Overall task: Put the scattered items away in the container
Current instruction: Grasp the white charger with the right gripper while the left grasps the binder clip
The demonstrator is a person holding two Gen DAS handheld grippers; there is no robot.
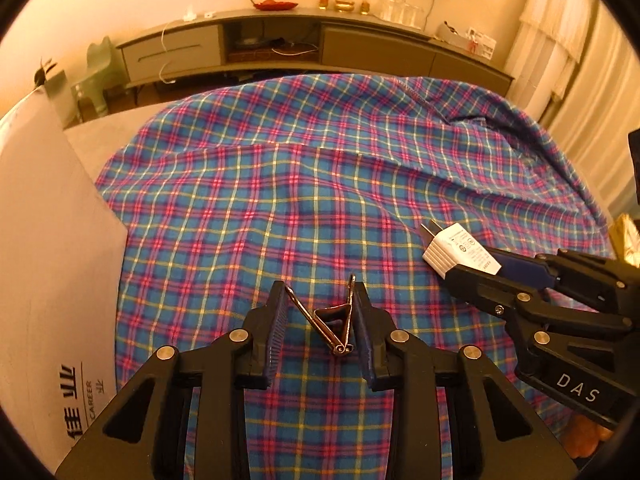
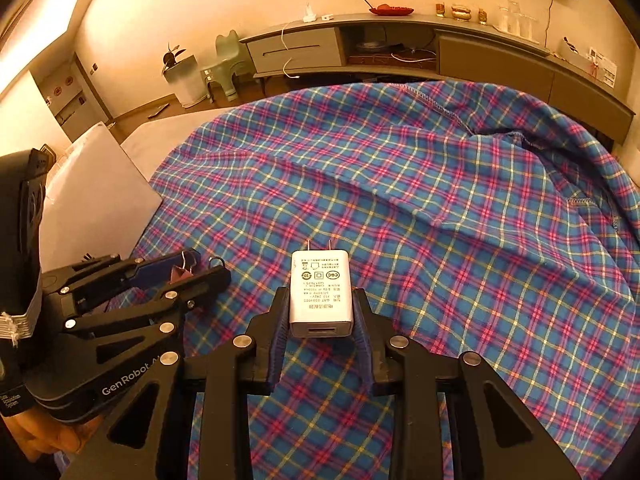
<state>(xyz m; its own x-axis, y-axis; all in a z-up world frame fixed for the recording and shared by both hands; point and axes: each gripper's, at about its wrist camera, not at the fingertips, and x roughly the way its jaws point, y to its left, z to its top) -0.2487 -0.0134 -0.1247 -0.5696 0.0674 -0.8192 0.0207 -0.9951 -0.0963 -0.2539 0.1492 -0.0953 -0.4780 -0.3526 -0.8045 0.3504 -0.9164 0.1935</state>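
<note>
My left gripper (image 1: 320,292) is shut on a small binder clip (image 1: 334,320) with silver wire handles, held above the plaid cloth (image 1: 300,184). My right gripper (image 2: 321,300) is shut on a white USB charger plug (image 2: 321,290), prongs pointing away. In the left wrist view the charger (image 1: 456,249) and the right gripper (image 1: 476,268) show at the right. In the right wrist view the left gripper (image 2: 200,268) with the clip (image 2: 185,268) shows at the left. No container is clearly in view.
A blue, pink and yellow plaid cloth (image 2: 440,200) covers the surface. A white board or box (image 1: 44,240) with printed characters lies at the left. A long grey TV cabinet (image 1: 280,48) stands along the far wall.
</note>
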